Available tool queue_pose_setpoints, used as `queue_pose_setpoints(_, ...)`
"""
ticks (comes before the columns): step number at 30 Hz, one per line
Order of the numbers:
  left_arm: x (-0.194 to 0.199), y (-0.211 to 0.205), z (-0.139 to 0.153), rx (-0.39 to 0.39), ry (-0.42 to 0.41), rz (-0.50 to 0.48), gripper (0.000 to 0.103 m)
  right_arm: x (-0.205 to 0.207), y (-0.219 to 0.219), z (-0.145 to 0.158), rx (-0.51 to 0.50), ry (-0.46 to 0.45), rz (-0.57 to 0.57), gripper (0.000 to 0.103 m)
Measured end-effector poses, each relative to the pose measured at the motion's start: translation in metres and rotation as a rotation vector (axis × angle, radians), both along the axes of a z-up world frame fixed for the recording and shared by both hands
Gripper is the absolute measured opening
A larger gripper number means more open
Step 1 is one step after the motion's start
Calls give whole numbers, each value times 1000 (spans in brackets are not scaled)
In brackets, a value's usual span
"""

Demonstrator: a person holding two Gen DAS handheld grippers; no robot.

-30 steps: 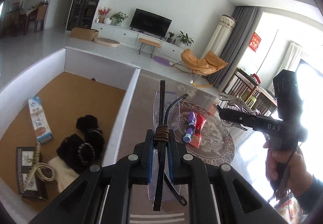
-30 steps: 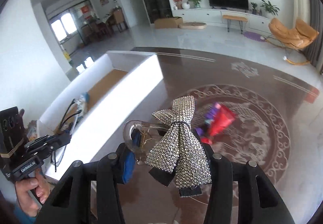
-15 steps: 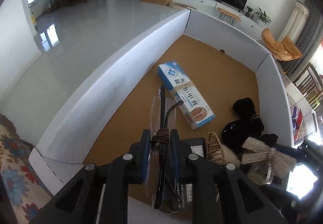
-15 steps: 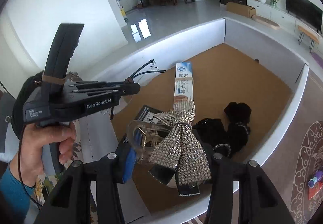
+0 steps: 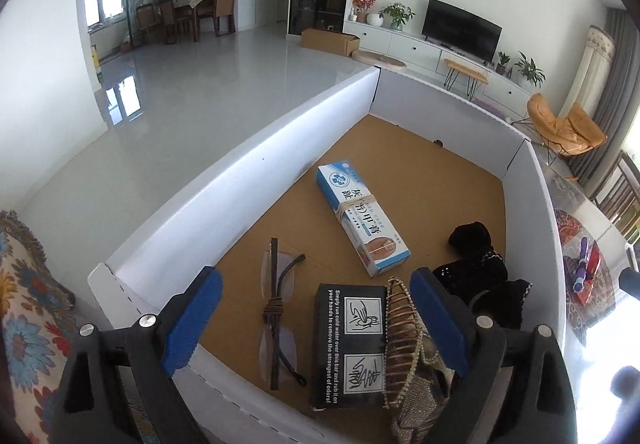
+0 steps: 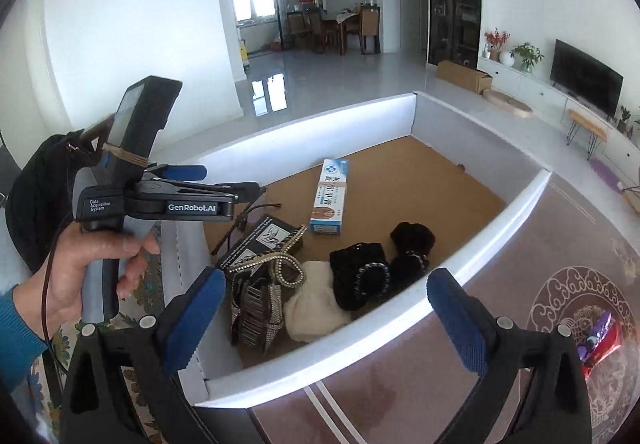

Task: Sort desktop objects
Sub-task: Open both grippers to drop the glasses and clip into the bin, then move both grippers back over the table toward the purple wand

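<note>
Left claw (image 5: pixel 316 310) spread wide, jaws just opened, nothing pinched; glasses (image 5: pixel 278 318) lie in the box (image 5: pixel 224 200) below. Right claw (image 6: pixel 326 314) likewise just opened, empty above the sequined bow (image 6: pixel 260 296).

A white-walled box (image 5: pixel 248 164) with a tan cork-brown floor is being shown, and a blue-and-white carton (image 5: pixel 362 220) and a black packet (image 5: pixel 348 340) with white print are being seen in it. Blue pads (image 6: pixel 192 320) are being carried on black grippers, while a floral-patterned cloth (image 5: pixel 28 308) is being glimpsed alongside.
</note>
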State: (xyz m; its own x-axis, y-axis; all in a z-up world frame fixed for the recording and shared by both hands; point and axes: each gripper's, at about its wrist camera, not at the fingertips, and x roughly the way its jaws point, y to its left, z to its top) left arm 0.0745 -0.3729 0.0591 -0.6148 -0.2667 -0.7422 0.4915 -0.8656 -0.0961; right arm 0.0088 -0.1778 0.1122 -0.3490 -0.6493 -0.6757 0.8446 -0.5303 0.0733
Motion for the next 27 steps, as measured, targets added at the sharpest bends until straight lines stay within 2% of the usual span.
queue_pose_setpoints(5, 3, 30, 16, -8, 43, -22, 96, -25, 68, -4, -42, -44, -127, 102)
queue_pose_setpoints(9, 6, 67, 36, -36, 84, -90, 96, -47, 148, -25, -50, -47, -289, 103)
queue_pose_setpoints(12, 5, 103, 52, -47, 111, -173, 96, -59, 222, -61, 23, -19, -448, 103)
queue_pose_setpoints(15, 0, 143, 63, -36, 135, -270, 96, -72, 298, -101, 126, -57, -616, 103)
queue_pose_setpoints(20, -19, 220, 65, 0, 121, -446, 96, -86, 397, -130, 194, -111, -821, 103)
queue_pose_setpoints(21, -24, 235, 62, 14, 111, -482, 96, -87, 410, -132, 195, -125, -846, 103)
queue_pose_setpoints(23, -33, 265, 54, 31, 88, -545, 96, -88, 426, -128, 113, -144, -875, 103)
queue_pose_setpoints(25, -41, 291, 40, 29, 53, -589, 96, -91, 430, -125, 113, -129, -889, 103)
queue_pose_setpoints(27, -49, 313, 24, 25, 21, -624, 96, -94, 431, -126, 109, -152, -883, 103)
